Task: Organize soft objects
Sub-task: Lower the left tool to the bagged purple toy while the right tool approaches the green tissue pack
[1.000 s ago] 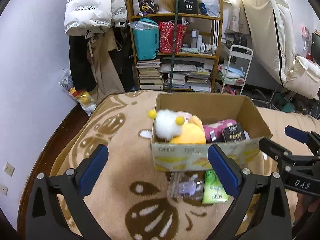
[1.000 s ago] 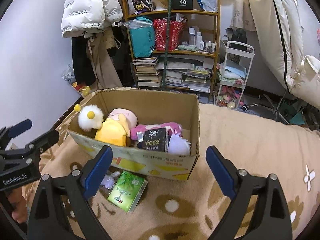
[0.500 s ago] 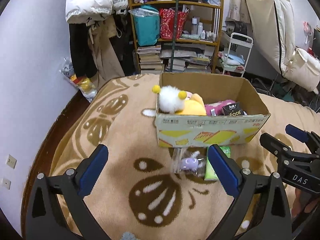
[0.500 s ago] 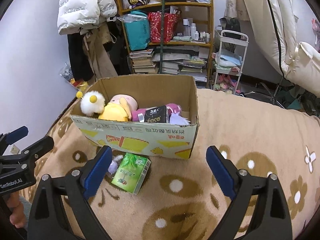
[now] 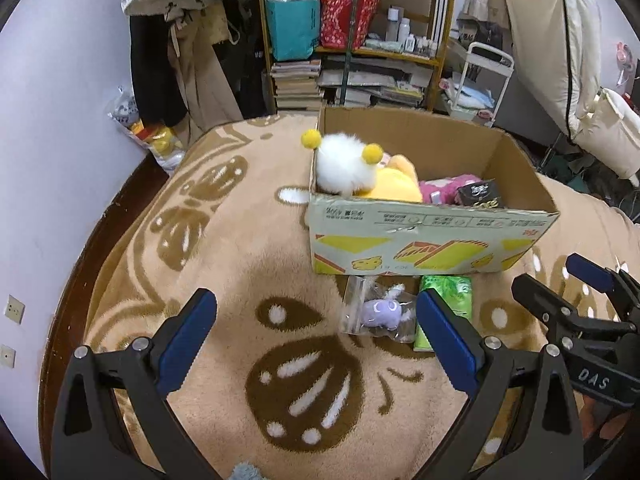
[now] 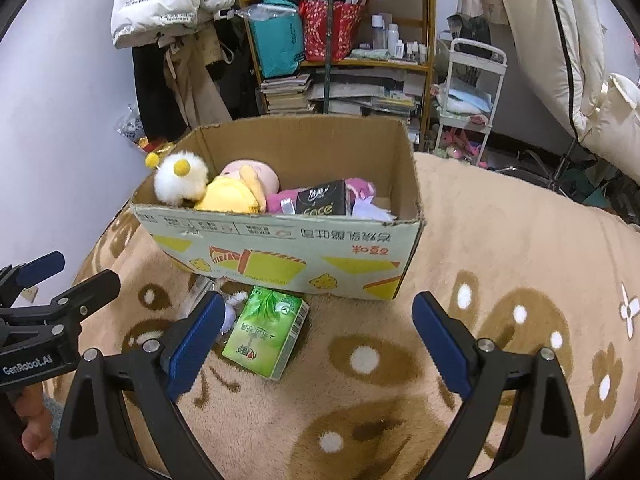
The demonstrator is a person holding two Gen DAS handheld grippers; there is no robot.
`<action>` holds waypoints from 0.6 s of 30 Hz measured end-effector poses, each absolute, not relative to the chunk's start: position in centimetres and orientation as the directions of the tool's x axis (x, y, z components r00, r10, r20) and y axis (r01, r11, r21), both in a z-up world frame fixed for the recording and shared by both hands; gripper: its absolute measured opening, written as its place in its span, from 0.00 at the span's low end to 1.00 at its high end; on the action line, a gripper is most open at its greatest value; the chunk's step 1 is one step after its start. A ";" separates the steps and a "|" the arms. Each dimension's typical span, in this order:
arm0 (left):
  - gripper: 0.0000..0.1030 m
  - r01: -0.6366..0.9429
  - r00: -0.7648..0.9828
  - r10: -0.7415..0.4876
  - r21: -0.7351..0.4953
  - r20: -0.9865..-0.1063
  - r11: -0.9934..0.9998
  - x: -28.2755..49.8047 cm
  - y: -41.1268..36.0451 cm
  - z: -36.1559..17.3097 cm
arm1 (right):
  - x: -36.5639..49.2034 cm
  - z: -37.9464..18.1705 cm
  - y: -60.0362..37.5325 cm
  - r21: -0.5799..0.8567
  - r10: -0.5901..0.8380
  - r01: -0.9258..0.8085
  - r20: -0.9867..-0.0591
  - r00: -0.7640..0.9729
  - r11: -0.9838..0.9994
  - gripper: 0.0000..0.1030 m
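Purple plush bagged, beside green tissue pack.

Wooden bookshelf of books, white puffer jacket, white trolley, brown-patterned blanket

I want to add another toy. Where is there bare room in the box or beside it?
Inside the cardboard box, only the right end past the black tissue pack shows floor. The blanket right of the box is bare. In front, the green tissue pack and bagged purple toy crowd it.
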State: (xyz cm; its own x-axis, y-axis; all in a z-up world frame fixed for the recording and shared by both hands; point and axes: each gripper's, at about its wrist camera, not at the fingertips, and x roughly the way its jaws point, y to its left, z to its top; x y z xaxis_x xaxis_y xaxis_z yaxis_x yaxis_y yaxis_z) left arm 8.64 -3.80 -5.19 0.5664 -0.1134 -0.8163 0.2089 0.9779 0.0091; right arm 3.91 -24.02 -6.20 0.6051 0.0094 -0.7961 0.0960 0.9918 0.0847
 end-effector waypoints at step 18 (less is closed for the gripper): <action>0.96 0.202 0.439 -0.112 -0.024 -0.892 0.979 12.6 -4.4 -9.5 | 6.8 -12.0 -21.3 0.060 0.029 0.055 -0.888 0.460 0.997 0.96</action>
